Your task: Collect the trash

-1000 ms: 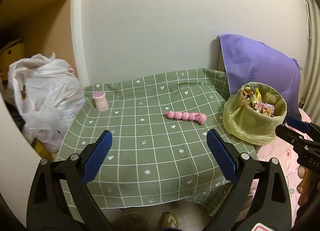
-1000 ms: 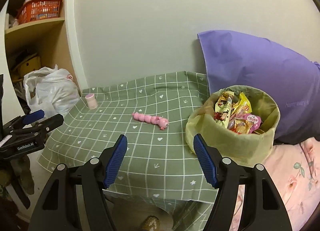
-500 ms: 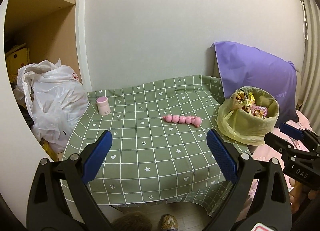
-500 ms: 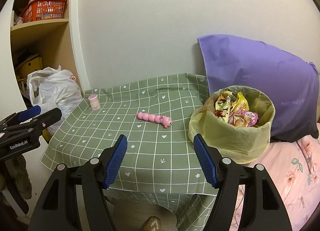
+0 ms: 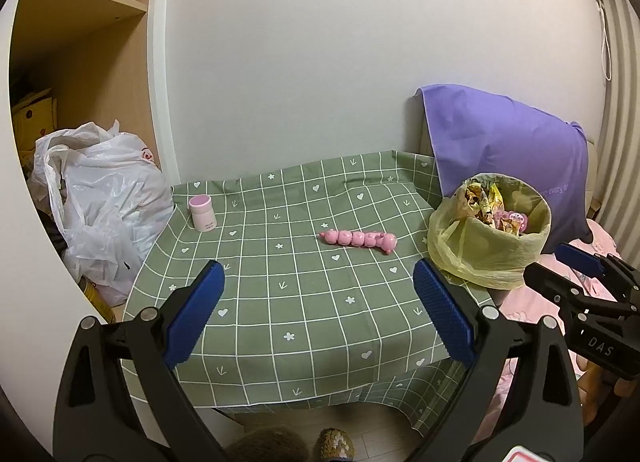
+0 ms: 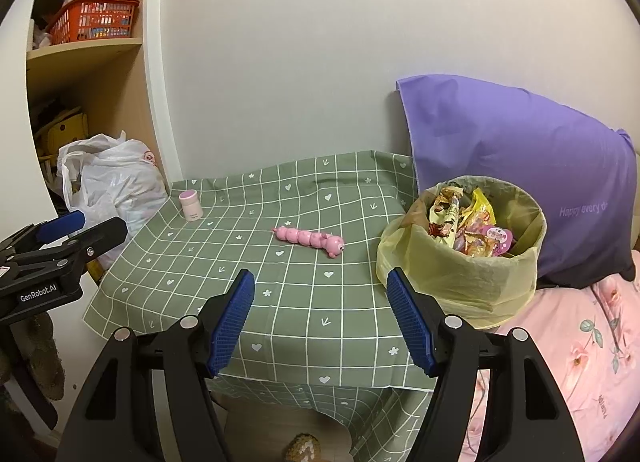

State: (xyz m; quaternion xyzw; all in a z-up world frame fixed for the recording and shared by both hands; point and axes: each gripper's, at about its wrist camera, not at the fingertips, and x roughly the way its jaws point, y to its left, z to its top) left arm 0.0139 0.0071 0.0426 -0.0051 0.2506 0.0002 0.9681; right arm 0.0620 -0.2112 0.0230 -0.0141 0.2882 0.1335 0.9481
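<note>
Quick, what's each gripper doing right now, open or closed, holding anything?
Left gripper: open, holding nothing.
Right gripper: open, holding nothing.

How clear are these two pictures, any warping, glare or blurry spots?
Left wrist view: strong fisheye bending, the shelf unit's edge bows and black corners frame it; soft, even indoor light, no glare; the pink caterpillar toy is sharp. Right wrist view: same curving on the green checked tablecloth; wrappers in the lined trash bin are readable, with only faint shadows.
</note>
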